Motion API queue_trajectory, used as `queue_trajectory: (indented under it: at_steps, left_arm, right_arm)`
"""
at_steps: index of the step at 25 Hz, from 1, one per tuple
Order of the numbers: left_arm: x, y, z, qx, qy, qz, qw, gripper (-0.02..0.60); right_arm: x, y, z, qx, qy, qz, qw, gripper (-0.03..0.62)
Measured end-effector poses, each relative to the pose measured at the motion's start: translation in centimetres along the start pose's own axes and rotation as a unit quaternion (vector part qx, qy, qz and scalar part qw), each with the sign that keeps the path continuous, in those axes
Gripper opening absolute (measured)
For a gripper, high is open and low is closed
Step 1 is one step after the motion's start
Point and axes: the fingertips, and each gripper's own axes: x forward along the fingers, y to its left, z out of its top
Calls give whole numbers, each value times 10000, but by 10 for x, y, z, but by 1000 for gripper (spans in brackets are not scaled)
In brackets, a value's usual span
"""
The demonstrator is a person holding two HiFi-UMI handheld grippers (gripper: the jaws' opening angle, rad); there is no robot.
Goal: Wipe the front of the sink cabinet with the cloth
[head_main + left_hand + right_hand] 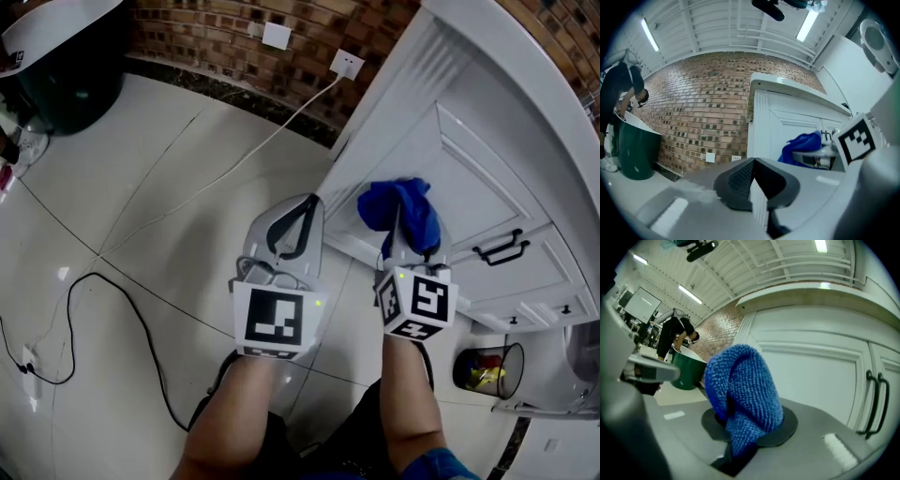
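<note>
a: where's the cloth point(401, 212)?

b: pinched in the right gripper point(401, 236). it's blue, nubbly and bunched. in the right gripper view the jaws are closed on its lower end, and the rest of the cloth point(743, 389) rises out past the tips as a folded-over lump.

a: which way does it run?

b: its long axis follows the jaws. in the head view it points away from the person, toward the white sink cabinet point(450, 155). it sits over the lower left part of a panelled door, left of the pair of black handles point(502, 248). i can't tell whether it touches the door.

a: and the left gripper point(296, 225)?

b: it is level with the right one and just beside it, over the pale tiled floor point(141, 178), aimed at the cabinet's left edge. in the left gripper view its jaws are together with nothing between them.

a: anything readable?

b: only the black-and-white square markers on the two cubes point(274, 321), which are patterns rather than letters.

a: what else is around?

b: there's a brick wall point(216, 28) with white sockets point(347, 64). a white cable point(234, 169) runs from one across the floor.
</note>
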Motion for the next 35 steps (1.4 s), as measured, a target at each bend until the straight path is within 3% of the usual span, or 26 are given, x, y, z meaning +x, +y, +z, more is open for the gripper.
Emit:
queue_trajectory:
  at_steps: [5, 11, 18, 21, 26, 30, 35]
  left_arm:
    - [0, -2, -9, 4, 222, -83, 9997, 3]
    - [-1, -3, -13, 104, 345, -159, 9992, 3]
    - [-4, 0, -20, 154, 492, -178, 9985, 3]
    - [-4, 2, -19, 135, 459, -140, 9988, 3]
    - [0, -9, -8, 278, 186, -294, 9990, 3]
    - [-3, -23, 9, 498, -115, -456, 9977, 3]
    - [-11, -41, 23, 492, -337, -707, 9957, 2]
  right_arm:
    - [8, 25, -84, -50, 849, 117, 9963, 75]
    - [15, 46, -166, -163, 1770, 341, 9835, 75]
    - [9, 54, -226, -185, 2585, 522, 9644, 75]
    - [-2, 51, -191, 119, 2287, 554, 9718, 75]
    - [-6, 38, -36, 195, 456, 538, 9973, 75]
    - [-19, 30, 78, 512, -928, 770, 9914, 75]
    - [-25, 18, 149, 629, -1755, 866, 9787, 64]
